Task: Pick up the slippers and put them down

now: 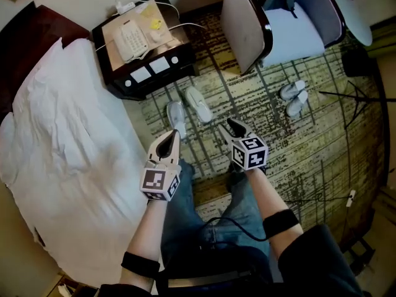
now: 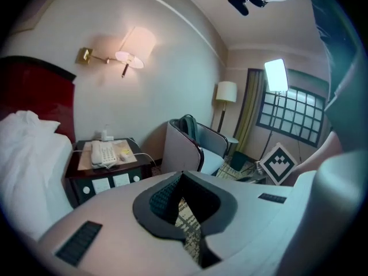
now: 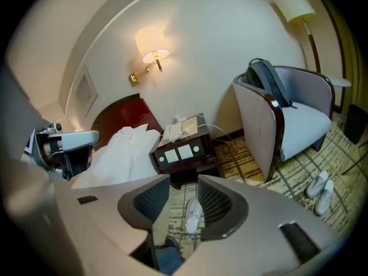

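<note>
- A white flat slipper (image 1: 176,116) is seen lying on the green-and-cream patterned carpet (image 1: 266,129), in front of the dark wooden nightstand (image 1: 112,84).
- A second white slipper (image 1: 198,104) is laid just beside it, nearer the nightstand, at an angle to the first and not touching it.
- Another pair of white slippers (image 1: 293,98) is set side by side near the grey upholstered armchair (image 1: 297,33), well apart from both grippers.
- The left gripper (image 1: 174,136) is held beside the edge of the white-sheeted bed (image 1: 62,122). In the head view its tip is lined up with the near end of the first slipper (contact cannot be judged from there).
- In its own view the left gripper (image 2: 183,177) is shown with its jaws pressed together, and nothing is caught between them. Only carpet is seen beneath.
- The right gripper (image 1: 230,127) is held over the carpet just right of the two nearer slippers.
- In its own view the right gripper (image 3: 184,188) is shown with its jaws parted to a moderate gap. One white slipper is framed in that gap on the floor beyond, untouched by the pads, and nothing is held.
- A white corded telephone (image 1: 131,41) is placed on top of the nightstand.
- The person's legs in blue jeans (image 1: 198,221) are seen below the grippers.
</note>
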`<move>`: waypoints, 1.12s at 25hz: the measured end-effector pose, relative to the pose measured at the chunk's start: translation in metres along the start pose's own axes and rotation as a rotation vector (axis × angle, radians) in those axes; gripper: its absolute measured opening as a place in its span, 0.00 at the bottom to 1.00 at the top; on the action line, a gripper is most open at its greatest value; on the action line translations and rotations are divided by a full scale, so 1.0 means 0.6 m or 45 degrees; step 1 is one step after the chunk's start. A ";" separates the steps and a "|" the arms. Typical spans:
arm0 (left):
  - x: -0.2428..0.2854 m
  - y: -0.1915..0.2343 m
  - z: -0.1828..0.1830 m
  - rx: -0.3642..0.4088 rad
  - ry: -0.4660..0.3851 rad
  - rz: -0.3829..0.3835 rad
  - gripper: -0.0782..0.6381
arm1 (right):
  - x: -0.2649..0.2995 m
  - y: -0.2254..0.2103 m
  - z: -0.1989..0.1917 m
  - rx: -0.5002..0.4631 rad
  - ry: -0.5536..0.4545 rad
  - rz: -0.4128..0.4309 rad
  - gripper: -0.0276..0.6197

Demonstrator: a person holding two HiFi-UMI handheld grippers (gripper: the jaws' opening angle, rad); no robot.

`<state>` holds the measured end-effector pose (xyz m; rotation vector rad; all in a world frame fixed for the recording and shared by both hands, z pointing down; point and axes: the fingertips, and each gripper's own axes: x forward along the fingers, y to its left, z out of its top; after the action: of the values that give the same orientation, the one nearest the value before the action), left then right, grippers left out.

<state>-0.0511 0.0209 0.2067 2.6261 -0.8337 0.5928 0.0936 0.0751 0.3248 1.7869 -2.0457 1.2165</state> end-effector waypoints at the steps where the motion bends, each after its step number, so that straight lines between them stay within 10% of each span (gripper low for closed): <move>1: 0.024 0.010 -0.025 0.001 0.013 -0.019 0.11 | 0.032 -0.011 -0.021 0.038 0.012 0.008 0.34; 11: 0.247 0.097 -0.281 -0.023 0.043 -0.072 0.11 | 0.290 -0.182 -0.247 0.386 0.041 0.043 0.52; 28: 0.485 0.214 -0.551 0.070 0.004 -0.064 0.11 | 0.605 -0.365 -0.573 0.423 0.301 0.129 0.59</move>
<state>-0.0074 -0.0778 0.6524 2.6860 -0.7588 0.6145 0.0610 0.0383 0.8682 1.5807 -1.9069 1.7927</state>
